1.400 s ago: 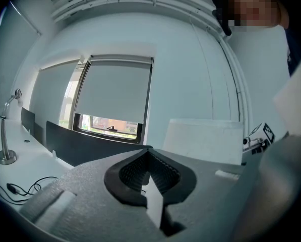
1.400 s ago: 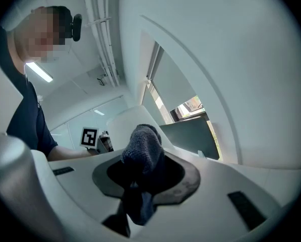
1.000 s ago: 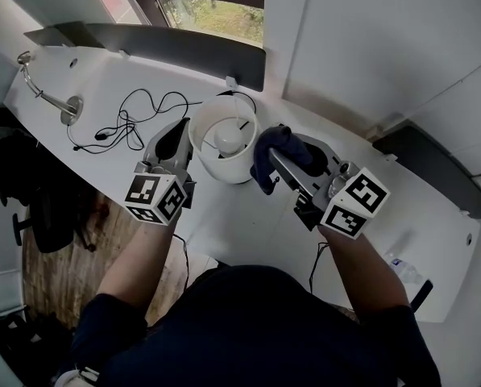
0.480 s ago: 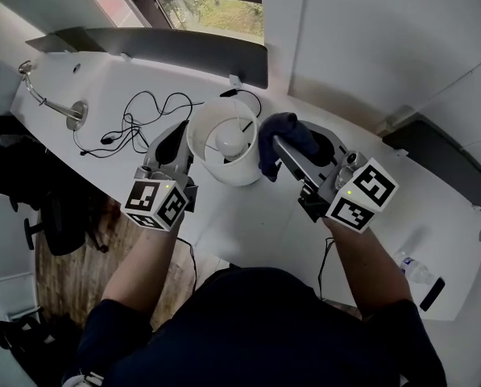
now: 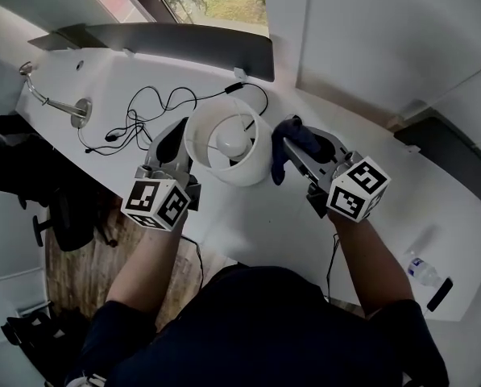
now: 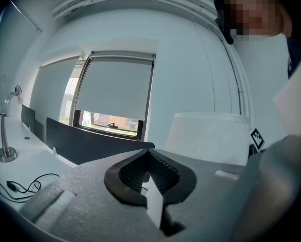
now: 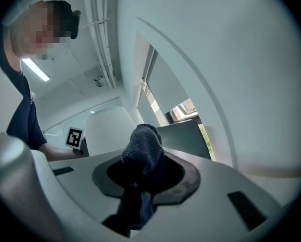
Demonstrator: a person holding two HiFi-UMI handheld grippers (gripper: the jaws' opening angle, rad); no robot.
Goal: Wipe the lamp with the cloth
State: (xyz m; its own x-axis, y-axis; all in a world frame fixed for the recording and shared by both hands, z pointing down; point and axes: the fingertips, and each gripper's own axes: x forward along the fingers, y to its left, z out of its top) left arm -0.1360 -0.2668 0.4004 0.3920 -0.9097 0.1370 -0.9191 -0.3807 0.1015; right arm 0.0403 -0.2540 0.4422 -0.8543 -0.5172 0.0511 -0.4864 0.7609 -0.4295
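White bench (image 5: 248, 216) carries lamp (image 5: 228, 143), white shade seen from above. Left gripper (image 5: 174, 139) just beside shade's left side, jaws together, seemingly empty. Right gripper (image 5: 295, 145) clamps dark blue cloth (image 7: 142, 147); cloth at shade's right side, probably touching.

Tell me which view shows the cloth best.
The right gripper view: the dark blue cloth sits central, clamped between the jaws. The head view shows it beside the lampshade; the left gripper view misses it.

lamp (image 5: 228, 141) on desk (image 5: 260, 216); left gripper (image 5: 174, 133) just left of lamp; cloth (image 5: 295, 138) just right of lamp
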